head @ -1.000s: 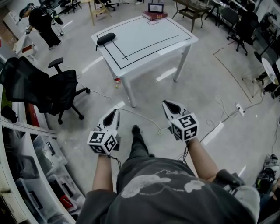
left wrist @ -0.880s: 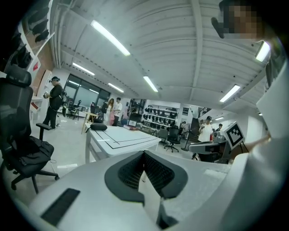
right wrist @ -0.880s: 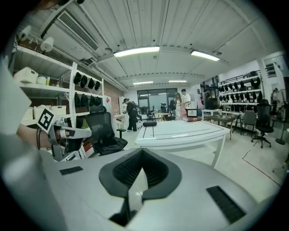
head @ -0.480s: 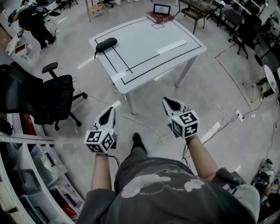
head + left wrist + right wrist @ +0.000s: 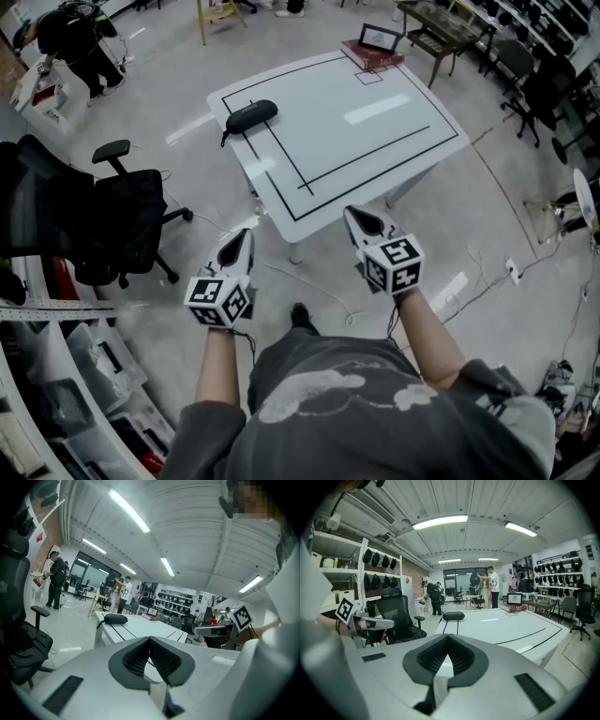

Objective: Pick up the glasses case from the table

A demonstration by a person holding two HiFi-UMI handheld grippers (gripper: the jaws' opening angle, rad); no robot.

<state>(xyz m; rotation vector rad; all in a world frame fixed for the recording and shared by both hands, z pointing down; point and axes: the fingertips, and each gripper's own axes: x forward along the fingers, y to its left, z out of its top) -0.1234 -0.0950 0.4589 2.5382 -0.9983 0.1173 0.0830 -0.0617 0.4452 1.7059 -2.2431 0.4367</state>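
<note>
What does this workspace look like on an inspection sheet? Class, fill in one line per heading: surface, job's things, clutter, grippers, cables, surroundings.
Surface: white table marked with black lines, mostly bare.
Job's things: black glasses case lying near the table's far left corner, untouched.
Clutter: red book at the far edge, with a small framed screen on it.
Grippers: left gripper and right gripper both shut, empty, held short of the table's near edge.
Cables: thin cable on the floor near the table; power strip to the right.
Surroundings: black office chair at left, shelving beside it, a person standing far off.
</note>
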